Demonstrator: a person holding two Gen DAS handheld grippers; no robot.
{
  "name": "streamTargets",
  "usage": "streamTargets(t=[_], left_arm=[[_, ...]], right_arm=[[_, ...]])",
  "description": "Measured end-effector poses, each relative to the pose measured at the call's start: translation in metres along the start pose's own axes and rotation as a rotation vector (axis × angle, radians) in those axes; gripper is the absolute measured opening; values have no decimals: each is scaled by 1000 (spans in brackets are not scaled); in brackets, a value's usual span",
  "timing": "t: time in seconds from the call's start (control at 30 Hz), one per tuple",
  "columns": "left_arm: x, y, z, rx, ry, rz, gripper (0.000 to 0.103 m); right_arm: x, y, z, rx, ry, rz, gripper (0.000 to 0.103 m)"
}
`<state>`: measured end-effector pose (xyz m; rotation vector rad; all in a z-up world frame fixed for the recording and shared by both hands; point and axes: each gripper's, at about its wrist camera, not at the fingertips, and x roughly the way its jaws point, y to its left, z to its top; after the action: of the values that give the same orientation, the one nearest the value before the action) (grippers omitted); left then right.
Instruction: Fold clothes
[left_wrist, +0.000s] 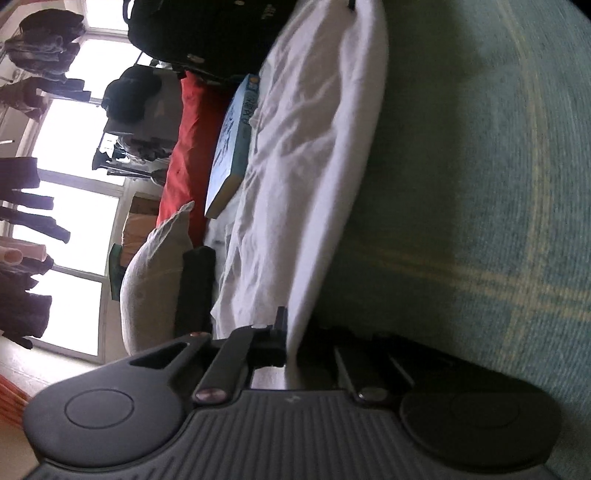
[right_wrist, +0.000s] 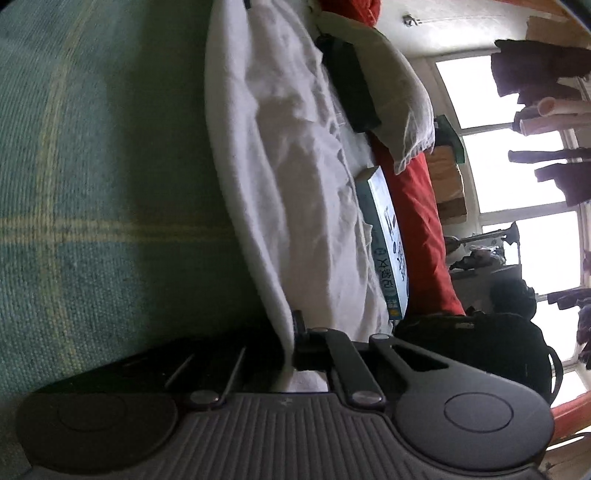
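Pinching the near hem of the white garment (left_wrist: 306, 166), we have both sets of jaws closed on cloth: the left gripper (left_wrist: 290, 343) clamps one end of that edge and the right gripper (right_wrist: 291, 347) the other, with fabric running up out of each pair of fingers. We take the garment as our landmark. It lies spread and wrinkled across the green plaid bedspread (left_wrist: 480, 221), which stretches out on its near side. Along its far edge sit a blue-covered book (left_wrist: 232, 147), touching the cloth, and beyond that a red cushion (left_wrist: 188, 147), a grey pillow (left_wrist: 155, 277) and a black bag (left_wrist: 207, 33). We judge the garment light, limp and thin: it will sag between the two grips and drag, so holding at both hem ends and keeping the edge taut should carry the fold over cleanly.
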<state>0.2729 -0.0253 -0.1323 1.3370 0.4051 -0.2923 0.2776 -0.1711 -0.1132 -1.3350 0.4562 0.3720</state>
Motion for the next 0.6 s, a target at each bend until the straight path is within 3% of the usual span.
streamTargets(t=[0.3,0.6], left_arm=[[-25,13,-1,-7,-12,-13,1],[-93,8,-12,-31,-21,-42,2]], right_arm=[[-24,-21,-2,78,-36,27,5],[-87,-7,-8,64,-53,90,5]])
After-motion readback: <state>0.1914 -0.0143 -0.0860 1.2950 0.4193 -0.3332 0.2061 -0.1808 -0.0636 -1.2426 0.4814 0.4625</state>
